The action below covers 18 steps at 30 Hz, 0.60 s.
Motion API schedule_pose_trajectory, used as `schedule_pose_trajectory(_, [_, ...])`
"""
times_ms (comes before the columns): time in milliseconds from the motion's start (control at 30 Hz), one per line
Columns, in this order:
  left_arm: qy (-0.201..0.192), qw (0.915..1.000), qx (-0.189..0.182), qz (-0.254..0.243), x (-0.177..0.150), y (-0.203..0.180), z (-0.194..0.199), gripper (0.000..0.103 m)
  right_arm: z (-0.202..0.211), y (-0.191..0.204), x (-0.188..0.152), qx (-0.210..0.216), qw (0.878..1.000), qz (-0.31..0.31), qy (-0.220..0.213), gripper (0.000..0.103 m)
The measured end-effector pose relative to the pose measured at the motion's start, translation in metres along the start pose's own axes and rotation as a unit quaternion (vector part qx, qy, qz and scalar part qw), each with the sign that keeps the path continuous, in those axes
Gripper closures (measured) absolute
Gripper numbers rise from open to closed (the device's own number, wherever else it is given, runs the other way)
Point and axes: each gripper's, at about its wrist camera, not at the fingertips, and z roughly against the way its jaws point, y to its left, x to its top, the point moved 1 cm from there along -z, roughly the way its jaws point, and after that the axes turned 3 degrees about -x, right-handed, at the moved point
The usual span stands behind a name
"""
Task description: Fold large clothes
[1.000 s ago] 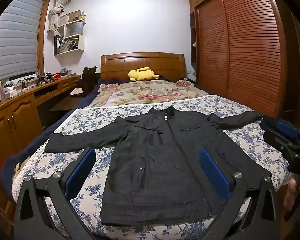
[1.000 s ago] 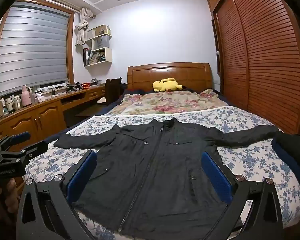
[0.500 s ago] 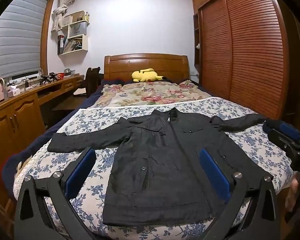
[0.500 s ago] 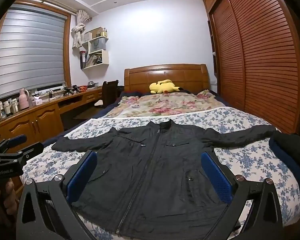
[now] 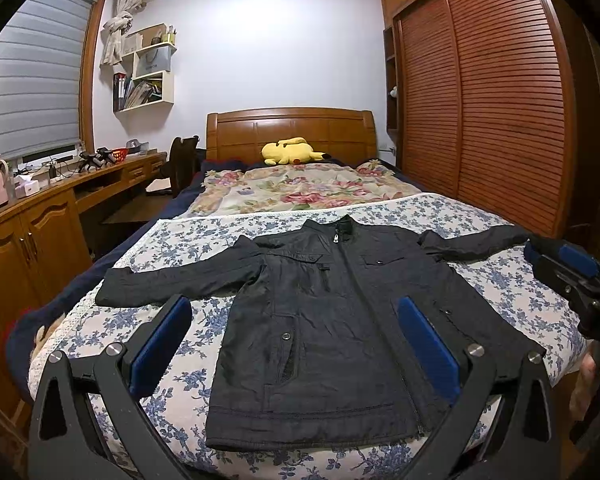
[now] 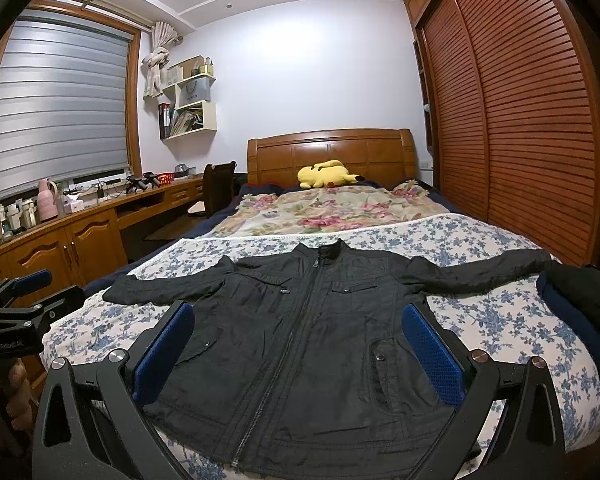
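A black jacket (image 5: 324, 320) lies flat and face up on the bed (image 5: 500, 280), zipped to the collar, with the collar toward the headboard (image 5: 292, 128) at 12 o'clock and the hem at the foot edge at 6 o'clock. Both sleeves are spread out, one reaching toward 9 o'clock and the other toward 3 o'clock, resting on the blue-flowered bedspread (image 5: 188, 240). The left claw (image 5: 292, 344) hangs above the foot of the bed with its jaws spread wide and nothing between them; its blue pads (image 5: 160, 344) frame the lower half of the jacket without touching it. The right claw (image 6: 300, 352) is likewise released and empty, held above the hem, its blue pads (image 6: 432, 352) wide apart on either side of the zip. In the left wrist view the right claw shows at 3 o'clock beside the end of the sleeve, with part of a hand (image 5: 584, 384) below it. In the right wrist view the left claw shows at 9 o'clock, off the side of the bed. A dark bundle of cloth (image 6: 580, 300) sits on the bed at 3 o'clock, just beside the sleeve end. A yellow plush toy (image 5: 290, 151) lies at the headboard on a rose-patterned quilt (image 5: 300, 192). A wooden surface (image 6: 100, 208) with small items runs along the window wall at 9 o'clock, and a slatted wardrobe (image 6: 520, 140) stands at 3 o'clock
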Motion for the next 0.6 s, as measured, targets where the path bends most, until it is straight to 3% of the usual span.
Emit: schedule_pose_trajectory(600, [-0.006,0.9999,0.009,-0.007,-0.0006,-0.0023,0.0067,0.0,-0.0005,0.0009,-0.0009,-0.001,1.0,0.002,-0.002,0.0])
